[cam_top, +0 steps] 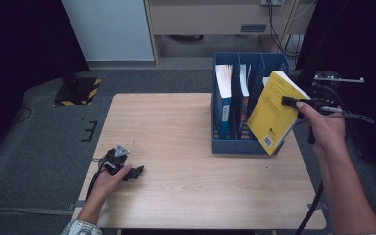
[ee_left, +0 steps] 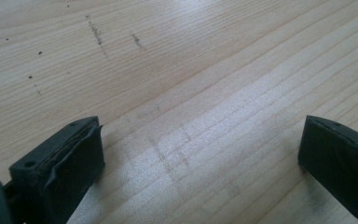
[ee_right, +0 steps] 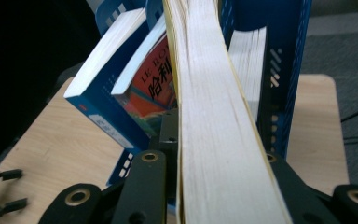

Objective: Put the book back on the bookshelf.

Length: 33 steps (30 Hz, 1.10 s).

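Landmark: blue rack (cam_top: 240, 144), three slots, on the right half of the desk (cam_top: 176, 196).

Nearest, at the desk's front left edge, well apart from the rack: left hand (cam_top: 108, 182) resting on the wood with the left tool (cam_top: 136, 172). Its own view shows both black jaws standing wide, nothing between them, only bare desk (ee_left: 191, 93) below. Wood is pale, long straight grain, with a few dark specks and short scuff marks.

Right of the rack, at its front right corner: right hand (cam_top: 323, 125) with the right tool (cam_top: 289, 101) clamped on a yellow book (cam_top: 274, 115). The book is tilted, top leaning right, its low corner in front of the rack's front wall. A barcode sits near that low corner; small dark print on the cover is too fine to read. The right gripper view looks along the book's page edge (ee_right: 219, 130), jaws pressed on either side.

In the rack: a blue book (ee_right: 107, 119) in the left slot, page edge up, and beside it an orange-red book (ee_right: 156, 98) with Chinese characters, "哈利" legible, plus Latin letters I cannot make out. A third block of pages (ee_right: 248, 65) stands in the right slot.

Beyond: grey carpet (cam_top: 39, 147), a black-and-yellow striped base (cam_top: 78, 91) far left of the rack, a pale wall panel (cam_top: 110, 29), wooden furniture (cam_top: 215, 19), and cables (cam_top: 281, 24) behind.
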### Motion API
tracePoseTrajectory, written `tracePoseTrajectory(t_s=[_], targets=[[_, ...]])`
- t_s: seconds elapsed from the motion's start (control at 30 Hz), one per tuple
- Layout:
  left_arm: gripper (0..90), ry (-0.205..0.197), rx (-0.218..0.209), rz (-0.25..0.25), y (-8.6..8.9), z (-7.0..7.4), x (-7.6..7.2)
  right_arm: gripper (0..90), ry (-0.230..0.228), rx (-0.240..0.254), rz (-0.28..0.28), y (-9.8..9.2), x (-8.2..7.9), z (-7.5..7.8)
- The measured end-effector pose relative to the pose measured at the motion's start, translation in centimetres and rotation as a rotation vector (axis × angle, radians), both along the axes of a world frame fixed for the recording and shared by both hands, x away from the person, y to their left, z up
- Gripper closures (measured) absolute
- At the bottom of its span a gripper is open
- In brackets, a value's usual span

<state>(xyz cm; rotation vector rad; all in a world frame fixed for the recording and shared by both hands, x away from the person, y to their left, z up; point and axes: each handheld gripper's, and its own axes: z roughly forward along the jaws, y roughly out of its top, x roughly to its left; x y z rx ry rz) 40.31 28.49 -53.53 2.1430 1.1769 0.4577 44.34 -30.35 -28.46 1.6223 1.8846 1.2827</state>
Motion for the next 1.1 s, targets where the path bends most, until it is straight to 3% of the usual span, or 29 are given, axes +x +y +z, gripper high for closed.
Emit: tracePoseTrajectory(t_s=[0.37,0.53,0.73,1.1], targets=[[0.0,0.0,0.004,-0.005,0.0,0.0,0.0,75.1,0.007,-0.014,-0.014,1.6,2.0,0.9],[0.0,0.0,0.005,-0.006,0.0,0.0,0.0,75.0,0.022,-0.032,-0.037,2.6,3.9,0.4],[0.0,-0.001,0.004,-0.009,-0.1,0.0,0.0,75.0,0.003,-0.053,-0.058,3.7,5.0,0.0],[0.0,-0.001,0.003,-0.01,-0.1,0.0,0.0,74.8,0.011,-0.082,-0.086,5.9,6.8,-0.7]])
